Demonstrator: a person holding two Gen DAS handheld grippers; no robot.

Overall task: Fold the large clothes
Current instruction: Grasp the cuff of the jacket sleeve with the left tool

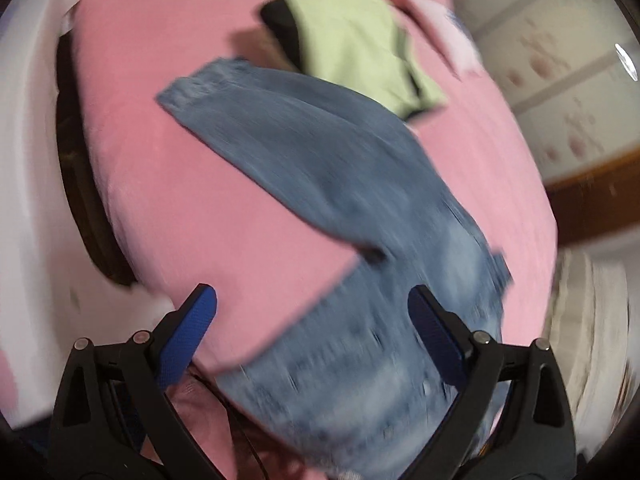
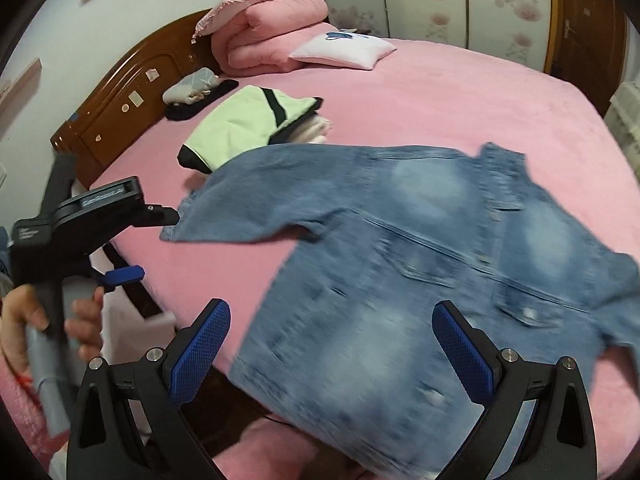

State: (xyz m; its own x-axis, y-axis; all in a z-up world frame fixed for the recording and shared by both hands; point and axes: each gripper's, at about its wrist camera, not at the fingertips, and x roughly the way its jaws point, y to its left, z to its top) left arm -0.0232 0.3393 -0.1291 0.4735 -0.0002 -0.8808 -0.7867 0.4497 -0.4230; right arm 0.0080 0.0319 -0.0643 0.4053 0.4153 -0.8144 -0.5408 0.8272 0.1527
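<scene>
A blue denim jacket (image 2: pixel 420 264) lies spread front-up on the pink bed (image 2: pixel 440 104), one sleeve stretched to the left. My right gripper (image 2: pixel 332 320) is open and empty above the jacket's lower hem. My left gripper (image 1: pixel 312 300) is open and empty over the jacket (image 1: pixel 320 184) near its sleeve and hem; it also shows in the right wrist view (image 2: pixel 132 240), off the bed's left edge near the sleeve cuff. Both views are motion-blurred.
A folded light green and black garment (image 2: pixel 248 124) lies on the bed behind the jacket's sleeve. Pink folded quilts (image 2: pixel 264 36), a white pillow (image 2: pixel 344 50) and a wooden headboard (image 2: pixel 132 92) are at the far end. Wardrobe doors (image 2: pixel 440 0) stand behind.
</scene>
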